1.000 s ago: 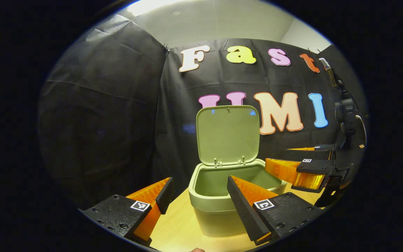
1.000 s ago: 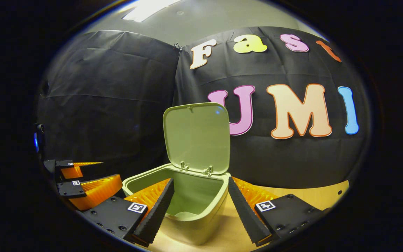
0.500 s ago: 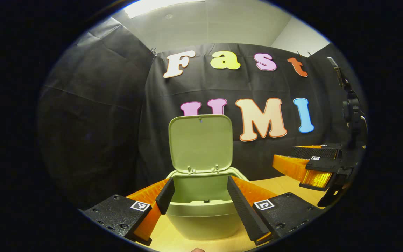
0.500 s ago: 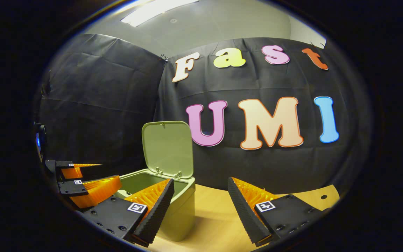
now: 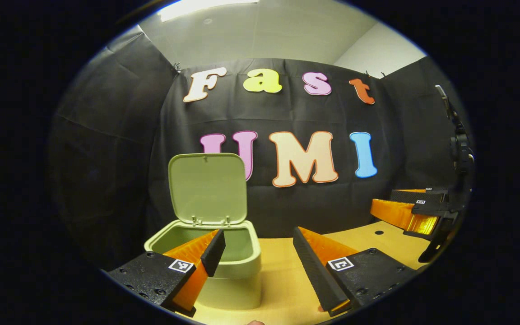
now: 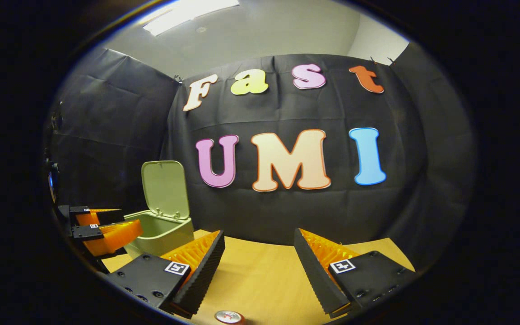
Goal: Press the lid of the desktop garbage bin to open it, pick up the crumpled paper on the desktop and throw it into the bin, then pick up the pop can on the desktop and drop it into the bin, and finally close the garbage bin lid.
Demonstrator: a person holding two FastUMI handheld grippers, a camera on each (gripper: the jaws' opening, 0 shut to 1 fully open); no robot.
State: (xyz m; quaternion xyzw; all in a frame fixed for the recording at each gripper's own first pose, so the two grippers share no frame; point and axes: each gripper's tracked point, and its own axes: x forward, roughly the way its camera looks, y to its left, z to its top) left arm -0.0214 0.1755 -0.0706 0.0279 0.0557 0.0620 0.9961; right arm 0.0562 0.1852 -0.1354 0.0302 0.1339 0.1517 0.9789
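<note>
Both cameras have swung rightward over the last second, so the garbage bin (image 5: 206,253), which sat dead ahead of each gripper before, now lies off to the left in both views. Seen in the left gripper view, the left gripper (image 5: 257,250) is held roughly level above the wooden desktop (image 5: 278,280), its two fingers spread wide with nothing between them; its left finger overlaps the front rim of the bin, while its right finger stands over bare wood. The bin's lid (image 5: 208,187) stands upright on its rear hinges, fully raised, and the inside that shows looks hollow, though the bottom is hidden. At the right edge of that view the right gripper (image 5: 406,207) juts in sideways, above the desktop and well apart from the bin. In the right gripper view, the right gripper (image 6: 260,259) is likewise level and spread wide, holding nothing, aimed at bare desktop (image 6: 260,271) and the wall. The bin (image 6: 160,230) sits far left there, lid (image 6: 165,189) up, with the left gripper (image 6: 102,225) just in front of its near side. The pop can (image 6: 229,317) shows only its top at the very bottom edge, below and between the right gripper's fingers, untouched.
</note>
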